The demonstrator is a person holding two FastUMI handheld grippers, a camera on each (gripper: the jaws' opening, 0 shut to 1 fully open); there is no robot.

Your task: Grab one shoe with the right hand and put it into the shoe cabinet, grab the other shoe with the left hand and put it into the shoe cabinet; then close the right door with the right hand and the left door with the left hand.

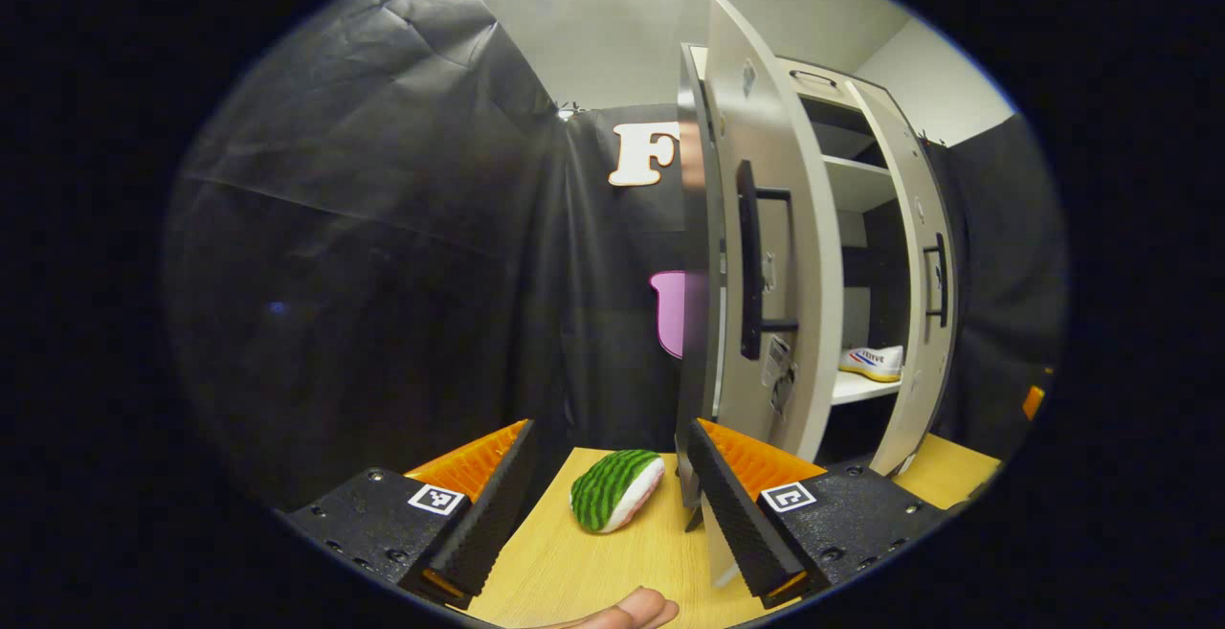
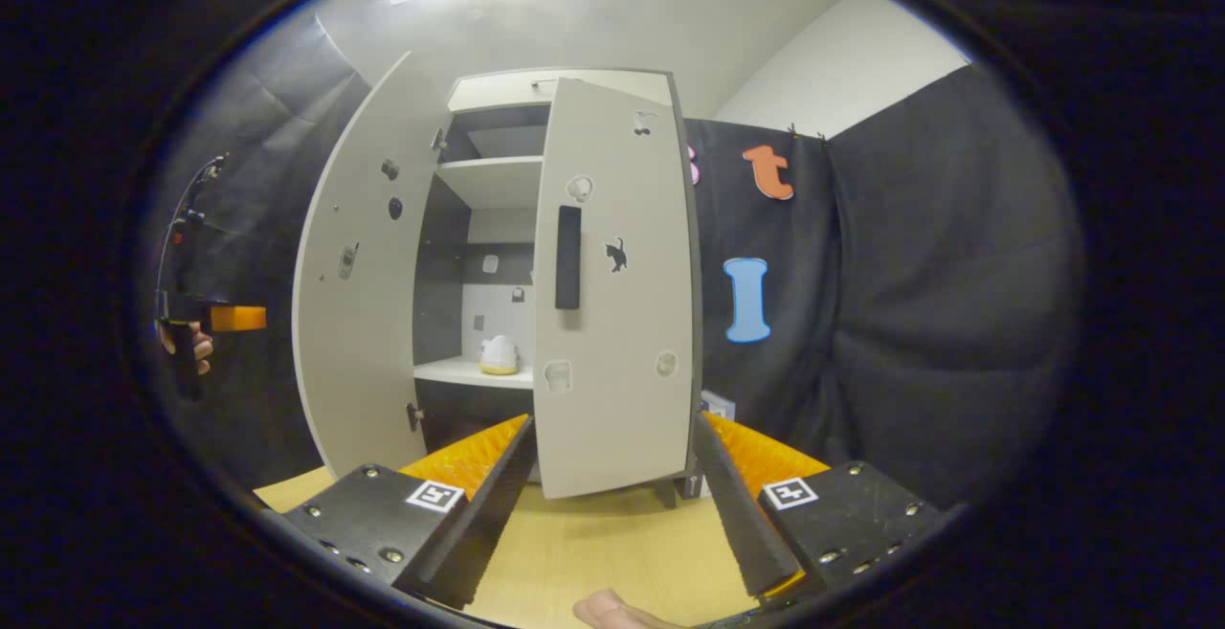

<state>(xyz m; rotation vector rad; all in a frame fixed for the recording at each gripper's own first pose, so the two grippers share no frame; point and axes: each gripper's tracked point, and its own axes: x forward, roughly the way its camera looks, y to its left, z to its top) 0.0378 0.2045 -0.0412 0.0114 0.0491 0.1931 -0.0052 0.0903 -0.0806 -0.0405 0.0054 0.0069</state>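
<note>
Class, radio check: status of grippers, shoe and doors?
Left gripper, right gripper open, empty. Shoe shelved. Both doors open. Watermelon toy on table.

1. The tall white wooden shoe cabinet (image 2: 498,88) stands upright on the light wooden counter (image 2: 593,533).
2. Its left door (image 2: 359,275) and right door (image 2: 612,294), each carrying a black bar handle, both stand ajar.
3. A white canvas shoe with a yellow sole (image 1: 873,362) lies on the cabinet's lower white shelf (image 1: 861,387).
</note>
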